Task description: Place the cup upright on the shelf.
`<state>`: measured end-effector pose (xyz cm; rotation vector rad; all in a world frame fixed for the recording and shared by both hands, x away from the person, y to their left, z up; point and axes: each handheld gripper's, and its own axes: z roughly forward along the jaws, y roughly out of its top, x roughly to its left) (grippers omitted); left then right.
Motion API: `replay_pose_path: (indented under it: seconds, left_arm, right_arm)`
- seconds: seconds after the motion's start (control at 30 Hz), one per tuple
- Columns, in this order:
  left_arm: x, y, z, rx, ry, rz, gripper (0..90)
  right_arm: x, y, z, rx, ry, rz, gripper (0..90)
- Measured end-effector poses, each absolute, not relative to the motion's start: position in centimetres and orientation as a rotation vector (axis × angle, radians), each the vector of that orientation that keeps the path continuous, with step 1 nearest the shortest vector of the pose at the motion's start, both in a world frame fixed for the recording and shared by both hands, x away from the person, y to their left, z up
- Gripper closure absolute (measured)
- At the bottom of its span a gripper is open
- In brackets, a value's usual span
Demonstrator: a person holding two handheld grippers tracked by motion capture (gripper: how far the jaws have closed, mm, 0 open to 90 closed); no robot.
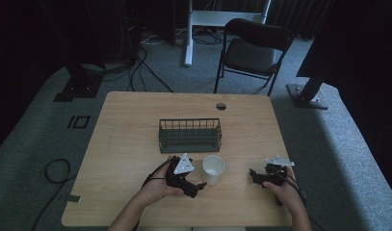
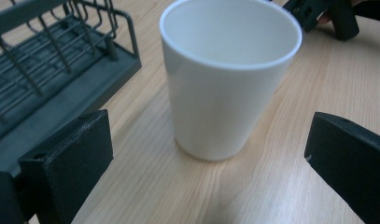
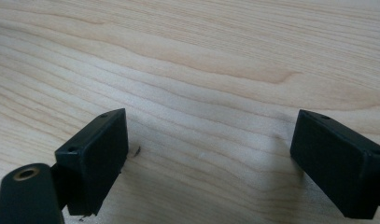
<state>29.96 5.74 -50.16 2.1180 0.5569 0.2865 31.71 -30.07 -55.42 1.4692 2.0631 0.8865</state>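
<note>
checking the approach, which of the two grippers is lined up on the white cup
The left gripper: its open jaws face the white cup just ahead. The right gripper sits apart, open over bare table.

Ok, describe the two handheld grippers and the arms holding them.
Both are black. The left gripper and the right gripper each carry a grey three-cornered plate on top and trail a black cable. Their jaws are flat rectangular blocks with small holes. The forearms are bare, no sleeves.

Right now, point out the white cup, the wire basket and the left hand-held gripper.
white cup (image 2: 220, 93), left gripper view, on its front wall.
wire basket (image 1: 189, 142), high view, on its near wall.
left hand-held gripper (image 1: 197, 188), high view, between its fingertips.
</note>
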Motion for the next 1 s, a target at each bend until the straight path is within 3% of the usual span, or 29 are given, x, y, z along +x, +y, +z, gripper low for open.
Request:
replay_pose_path:
  seconds: [1.0]
  left_arm:
    - [31.5,1.4,-50.5,2.084,0.479,0.265,4.0]
  right_arm:
    - [31.7,-30.1,-55.4,1.47,2.063,0.888,10.9]
